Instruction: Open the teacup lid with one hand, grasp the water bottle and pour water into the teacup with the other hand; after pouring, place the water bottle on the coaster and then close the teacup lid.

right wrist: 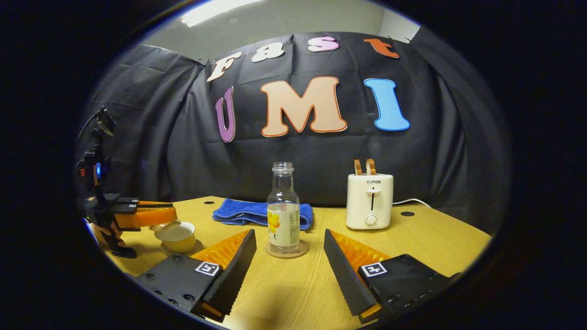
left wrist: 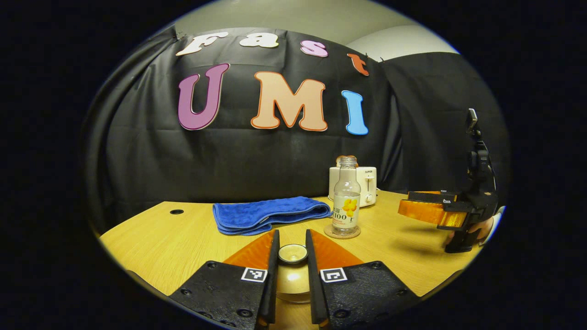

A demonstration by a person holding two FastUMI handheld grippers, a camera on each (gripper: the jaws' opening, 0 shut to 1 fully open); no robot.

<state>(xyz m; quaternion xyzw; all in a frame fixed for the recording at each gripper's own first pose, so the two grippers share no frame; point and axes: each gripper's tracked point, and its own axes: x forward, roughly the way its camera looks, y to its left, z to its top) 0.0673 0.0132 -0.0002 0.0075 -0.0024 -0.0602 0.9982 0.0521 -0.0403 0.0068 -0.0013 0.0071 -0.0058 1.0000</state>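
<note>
The left hand-held gripper (left wrist: 292,256) is clenching the lid (left wrist: 292,253) just above the cup (right wrist: 175,236). The right hand-held gripper (right wrist: 289,252) is sitting released, fingers wide apart, short of the bottle (right wrist: 283,211), which is standing upright on its coaster (right wrist: 287,250) on the tabletop (right wrist: 412,238). Farther back, a blue towel (right wrist: 238,213) and a toaster (right wrist: 369,200) are sitting.

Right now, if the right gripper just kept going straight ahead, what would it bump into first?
Probably the water bottle on its coaster: it stands centred ahead of the open right gripper, with bare table between. The exact gap is hard to judge.
</note>
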